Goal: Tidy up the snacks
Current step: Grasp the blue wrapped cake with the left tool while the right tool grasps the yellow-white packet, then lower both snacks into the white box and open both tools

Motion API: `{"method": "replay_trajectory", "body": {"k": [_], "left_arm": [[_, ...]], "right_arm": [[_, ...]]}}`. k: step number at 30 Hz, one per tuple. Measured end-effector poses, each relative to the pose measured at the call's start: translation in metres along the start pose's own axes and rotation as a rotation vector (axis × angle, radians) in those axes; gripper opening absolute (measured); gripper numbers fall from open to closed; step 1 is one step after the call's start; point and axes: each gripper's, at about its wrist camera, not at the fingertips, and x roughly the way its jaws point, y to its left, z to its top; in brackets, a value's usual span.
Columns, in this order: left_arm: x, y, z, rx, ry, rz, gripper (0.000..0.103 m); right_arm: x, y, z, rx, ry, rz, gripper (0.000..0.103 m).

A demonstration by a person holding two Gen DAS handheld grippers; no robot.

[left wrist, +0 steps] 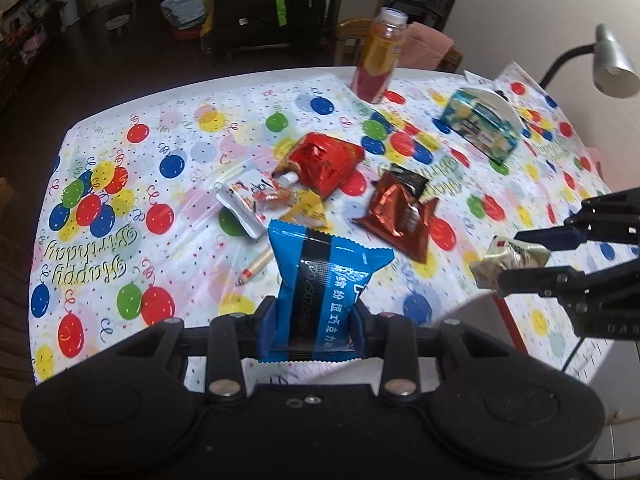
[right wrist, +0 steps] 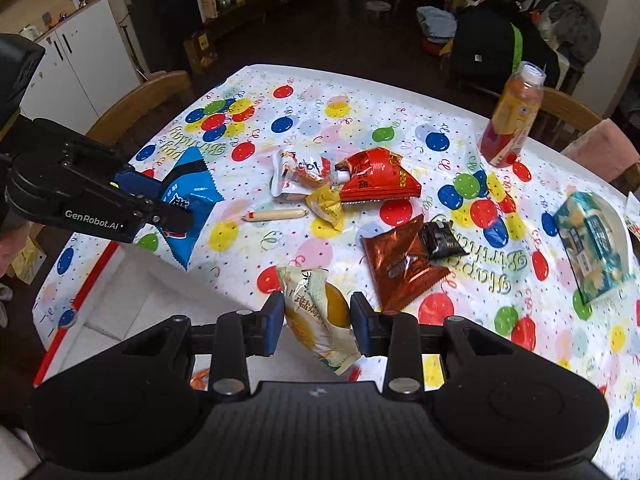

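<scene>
a table [right wrist: 256, 70] under a balloon-print birthday cloth [right wrist: 304, 256] carries snack packets [right wrist: 376, 178], a sausage stick [right wrist: 276, 215], a juice bottle [right wrist: 512, 120] and a tissue pack [right wrist: 592, 244].

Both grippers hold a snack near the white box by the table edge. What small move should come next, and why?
Probably lower the left gripper and release the blue packet into the white box. Both grippers are already loaded, the right gripper with a cream pastry packet, and other snacks still lie on the tablecloth. Freeing one gripper allows further picking.
</scene>
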Motion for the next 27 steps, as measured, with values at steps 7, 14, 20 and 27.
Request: {"method": "replay_trajectory", "body": {"k": [7,14,20,27], "left_arm": [[-0.022,-0.012,-0.024,0.059,0.002,-0.026,0.035],[-0.03,-0.025,-0.051,0.12,0.034,-0.047,0.035],[-0.029,-0.031,-0.072,0.158,0.068,-0.05,0.035],[-0.018,-0.036,-0.094,0.19,0.119,-0.045,0.035]], "right_arm": [[-0.021,0.02,-0.024,0.02,-0.006,-0.003,0.035],[-0.026,0.038,-0.051,0.045,0.012,-0.001,0.035],[-0.02,0.052,-0.074,0.061,0.05,0.004,0.035],[-0.002,0.072,-0.099,0.058,0.112,0.015,0.035]]}}
